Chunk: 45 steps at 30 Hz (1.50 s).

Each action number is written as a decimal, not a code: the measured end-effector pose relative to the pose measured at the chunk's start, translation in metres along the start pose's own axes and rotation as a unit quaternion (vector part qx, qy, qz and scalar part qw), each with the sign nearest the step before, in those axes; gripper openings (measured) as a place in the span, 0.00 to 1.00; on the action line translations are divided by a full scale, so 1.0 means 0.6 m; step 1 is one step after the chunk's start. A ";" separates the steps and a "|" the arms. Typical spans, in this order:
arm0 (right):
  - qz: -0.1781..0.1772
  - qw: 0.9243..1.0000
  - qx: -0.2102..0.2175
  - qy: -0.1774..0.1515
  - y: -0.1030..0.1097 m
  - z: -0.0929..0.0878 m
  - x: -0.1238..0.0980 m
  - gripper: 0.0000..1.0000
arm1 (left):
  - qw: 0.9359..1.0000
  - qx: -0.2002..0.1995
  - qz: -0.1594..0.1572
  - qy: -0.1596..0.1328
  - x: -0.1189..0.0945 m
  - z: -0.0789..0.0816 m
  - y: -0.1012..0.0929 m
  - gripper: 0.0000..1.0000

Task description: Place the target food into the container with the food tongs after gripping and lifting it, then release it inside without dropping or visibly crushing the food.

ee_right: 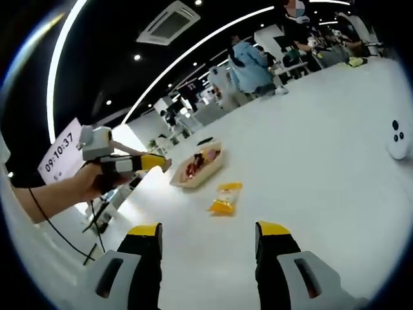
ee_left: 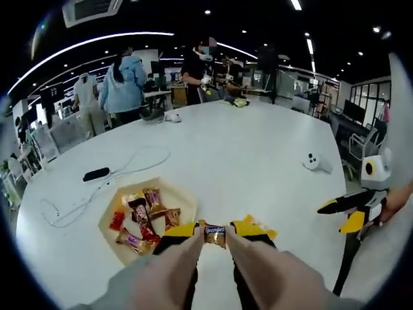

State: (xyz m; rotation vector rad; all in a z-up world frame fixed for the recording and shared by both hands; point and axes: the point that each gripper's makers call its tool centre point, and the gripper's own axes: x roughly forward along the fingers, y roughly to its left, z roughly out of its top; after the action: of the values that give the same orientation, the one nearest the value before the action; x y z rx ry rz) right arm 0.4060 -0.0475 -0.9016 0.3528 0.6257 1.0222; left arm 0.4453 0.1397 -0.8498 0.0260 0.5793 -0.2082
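Candy: a wrapped candy [ee_left: 215, 234] pinched between the left hand-held gripper [ee_left: 215, 237] tips, above the worktop [ee_left: 245, 155].
Tray: a tray [ee_left: 182, 198] of sweets at its 10 o'clock.
Yellow packet: yellow packet [ee_right: 226, 197] lying just beside the tray.
Right hand-held gripper: right hand-held gripper [ee_right: 208, 234] jaws apart, holding nothing.

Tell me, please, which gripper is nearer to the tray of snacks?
Left. The left gripper, shut on a candy, sits right beside the tray. The right gripper is open and well back from it, beyond the yellow packet.
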 end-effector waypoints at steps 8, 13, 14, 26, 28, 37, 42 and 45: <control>0.004 0.998 -0.049 0.031 0.011 -0.016 0.011 0.59 | 1.000 -0.012 -0.003 0.002 0.002 0.003 0.013 0.17; 0.001 0.999 -0.047 0.018 0.010 -0.004 0.012 0.59 | 1.000 -0.018 0.003 -0.001 0.004 0.011 0.030 0.17; 0.001 0.999 -0.047 0.018 0.010 -0.003 0.012 0.59 | 1.000 -0.020 0.003 -0.002 0.004 0.012 0.032 0.17; 0.001 0.999 -0.047 0.012 0.024 -0.005 0.015 0.59 | 0.999 -0.031 0.022 -0.020 -0.019 0.044 0.069 0.17; 0.001 0.999 -0.049 0.012 0.027 -0.007 0.015 0.59 | 0.999 -0.031 0.021 -0.022 -0.022 0.049 0.073 0.17; 0.005 0.999 -0.053 0.005 0.039 -0.003 0.014 0.60 | 0.999 -0.023 0.030 -0.033 -0.032 0.065 0.096 0.17; 0.009 0.999 -0.051 0.006 0.043 -0.007 0.015 0.60 | 0.998 0.000 0.044 -0.033 -0.034 0.073 0.110 0.17; 0.012 0.999 -0.052 0.010 0.045 -0.012 0.016 0.59 | 0.998 -0.001 0.050 -0.031 -0.030 0.077 0.121 0.17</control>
State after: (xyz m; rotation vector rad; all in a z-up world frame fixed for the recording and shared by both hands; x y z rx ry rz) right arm 0.3864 -0.0259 -0.8953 0.2593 0.5847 1.0779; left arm 0.4701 0.2103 -0.8040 0.0454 0.5150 -0.1104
